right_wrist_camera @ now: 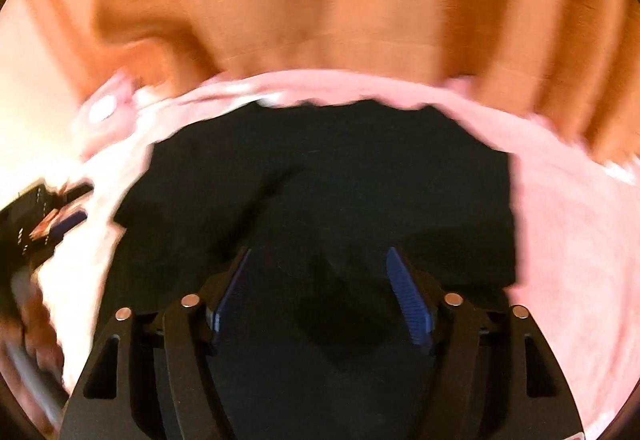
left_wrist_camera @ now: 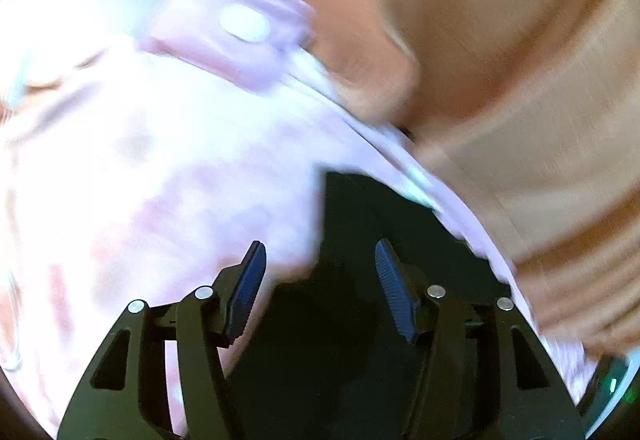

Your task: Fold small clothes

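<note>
Nearest, the right gripper hangs with its jaws apart and nothing between them, just above a dark garment. The left gripper is likewise spread and empty, over the garment's edge. The dark garment lies flat on a pink cloth, which bears a blurred pink tag. Beyond lies a wooden table.

Both my wrist cameras look steeply down along their fingers, close over the pink cloth. Both views share the black garment, the cloth's far edge, and the wooden table beyond.
</note>
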{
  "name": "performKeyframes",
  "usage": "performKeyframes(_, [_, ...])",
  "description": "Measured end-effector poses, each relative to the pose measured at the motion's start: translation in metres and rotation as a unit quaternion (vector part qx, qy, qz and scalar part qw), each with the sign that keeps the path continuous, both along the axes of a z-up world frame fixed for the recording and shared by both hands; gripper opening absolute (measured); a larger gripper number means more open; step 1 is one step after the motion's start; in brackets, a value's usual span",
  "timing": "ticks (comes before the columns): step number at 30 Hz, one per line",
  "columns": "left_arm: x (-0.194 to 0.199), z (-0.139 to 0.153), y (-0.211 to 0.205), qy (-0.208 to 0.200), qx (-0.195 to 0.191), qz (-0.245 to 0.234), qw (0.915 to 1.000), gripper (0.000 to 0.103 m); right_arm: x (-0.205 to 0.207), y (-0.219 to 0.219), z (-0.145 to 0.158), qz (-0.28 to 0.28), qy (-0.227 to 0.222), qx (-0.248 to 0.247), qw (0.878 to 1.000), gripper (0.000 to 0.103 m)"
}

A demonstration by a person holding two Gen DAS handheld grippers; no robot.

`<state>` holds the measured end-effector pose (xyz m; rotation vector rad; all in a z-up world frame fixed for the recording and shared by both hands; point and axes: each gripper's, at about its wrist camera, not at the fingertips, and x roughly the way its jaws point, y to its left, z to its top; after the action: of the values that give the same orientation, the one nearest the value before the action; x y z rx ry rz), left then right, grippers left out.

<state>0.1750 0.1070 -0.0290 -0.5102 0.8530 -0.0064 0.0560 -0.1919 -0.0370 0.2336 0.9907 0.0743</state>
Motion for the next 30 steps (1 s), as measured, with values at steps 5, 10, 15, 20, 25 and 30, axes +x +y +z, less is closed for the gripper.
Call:
performKeyframes(5, [0.010,-0.013,0.021,0.040,-0.032,0.012,0.9986,0.055,0.031,0.022,-0.017,-0.004,0.009,0.005,1.000,0.069])
performKeyframes(10, [0.005,-0.035,0.002,0.085,-0.070,-0.037,0.9933,0.055,0.081,0.064,-0.017,0.021,-0.006,-0.066,0.998,0.069])
performKeyframes(15, [0.006,-0.064,-0.026,0.129,-0.072,-0.071,0.9865,0.055,0.125,0.093,-0.039,0.064,0.028,-0.100,0.993,0.049])
performKeyframes(20, [0.011,-0.076,-0.026,0.149,-0.065,-0.069,0.9842,0.054,0.091,0.004,0.015,-0.033,-0.044,0.015,0.998,0.005])
performKeyframes(25, [0.010,-0.071,-0.034,0.149,-0.046,-0.069,0.9853,0.055,0.020,-0.098,-0.002,-0.120,0.009,0.064,0.991,0.014])
performKeyframes(30, [0.011,-0.068,-0.033,0.146,-0.082,-0.059,0.9841,0.062,-0.006,-0.143,-0.034,-0.169,0.052,0.177,0.968,0.027])
